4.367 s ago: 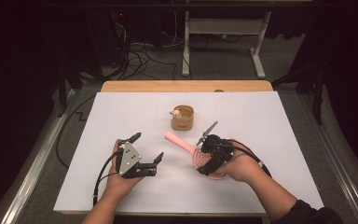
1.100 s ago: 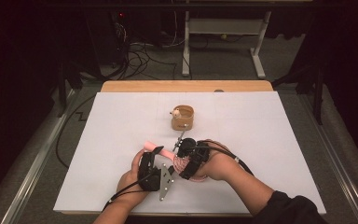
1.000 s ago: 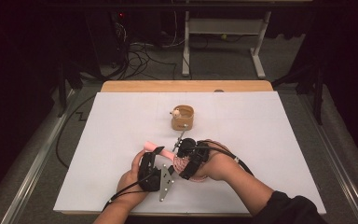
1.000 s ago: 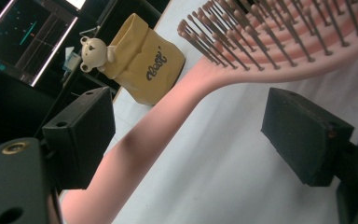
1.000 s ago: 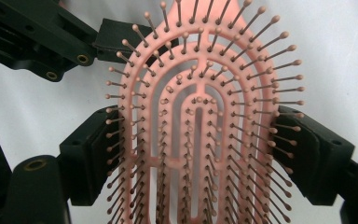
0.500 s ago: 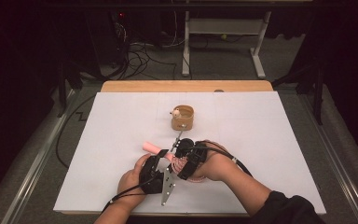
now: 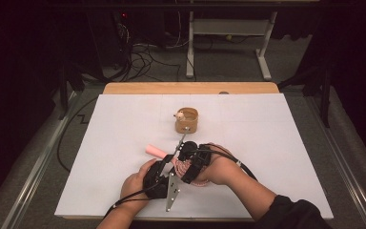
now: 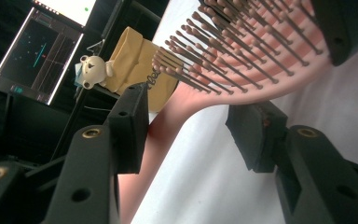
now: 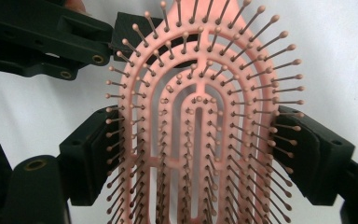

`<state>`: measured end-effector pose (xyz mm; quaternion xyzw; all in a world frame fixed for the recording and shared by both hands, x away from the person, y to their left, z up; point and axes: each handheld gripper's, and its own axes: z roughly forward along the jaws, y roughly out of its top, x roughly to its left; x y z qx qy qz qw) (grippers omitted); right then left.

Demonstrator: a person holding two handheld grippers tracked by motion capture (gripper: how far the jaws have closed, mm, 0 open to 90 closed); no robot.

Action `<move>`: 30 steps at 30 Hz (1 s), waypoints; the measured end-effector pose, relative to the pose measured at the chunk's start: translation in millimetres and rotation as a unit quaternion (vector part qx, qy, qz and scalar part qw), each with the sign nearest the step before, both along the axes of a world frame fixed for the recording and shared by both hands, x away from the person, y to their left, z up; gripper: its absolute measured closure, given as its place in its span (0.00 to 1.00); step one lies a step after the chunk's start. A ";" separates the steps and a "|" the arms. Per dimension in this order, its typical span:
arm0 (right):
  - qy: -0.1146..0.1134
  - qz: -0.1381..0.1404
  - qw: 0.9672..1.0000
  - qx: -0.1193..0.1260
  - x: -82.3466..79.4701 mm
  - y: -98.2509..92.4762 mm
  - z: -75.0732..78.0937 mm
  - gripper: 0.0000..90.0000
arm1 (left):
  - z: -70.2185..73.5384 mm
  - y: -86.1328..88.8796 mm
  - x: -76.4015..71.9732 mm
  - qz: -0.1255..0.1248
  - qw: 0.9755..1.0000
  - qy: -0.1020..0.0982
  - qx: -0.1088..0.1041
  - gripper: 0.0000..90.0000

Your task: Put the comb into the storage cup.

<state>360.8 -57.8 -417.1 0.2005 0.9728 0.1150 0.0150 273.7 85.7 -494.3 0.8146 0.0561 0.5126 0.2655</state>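
light: bright on white table | surroundings: dark | close views: soft blur, near parts

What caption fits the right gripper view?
Right claw clamps the pink hairbrush head by its sides, bristles facing the camera; left claw closes around its neck.

White table bears 1 tan holder, perhaps wooden.

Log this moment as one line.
right gripper: shut on pink hairbrush head | left gripper: jaws closing around handle, not yet pressing | brown bag: behind
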 end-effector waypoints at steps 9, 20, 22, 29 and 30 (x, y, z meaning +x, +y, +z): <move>0.004 -0.003 1.000 -0.001 0.5 0.7 0.3 0.22 | -0.2 -0.5 -0.8 0.001 1.000 -0.013 0.016 0.59; 0.004 -0.006 1.000 0.002 0.8 2.0 2.4 0.22 | -1.9 -1.7 -2.6 -0.012 0.999 -0.029 0.025 0.58; 0.004 -0.006 1.000 0.000 0.6 2.3 2.6 0.22 | -1.1 -1.2 -2.9 -0.009 0.999 -0.029 0.036 0.59; 0.004 -0.006 1.000 0.001 1.3 2.4 2.4 0.22 | -2.3 -1.3 -1.5 -0.007 0.999 -0.033 0.042 0.64; 0.004 -0.007 1.000 0.002 1.3 2.3 2.4 0.22 | -2.3 -1.4 -1.4 -0.006 0.999 -0.033 0.043 0.65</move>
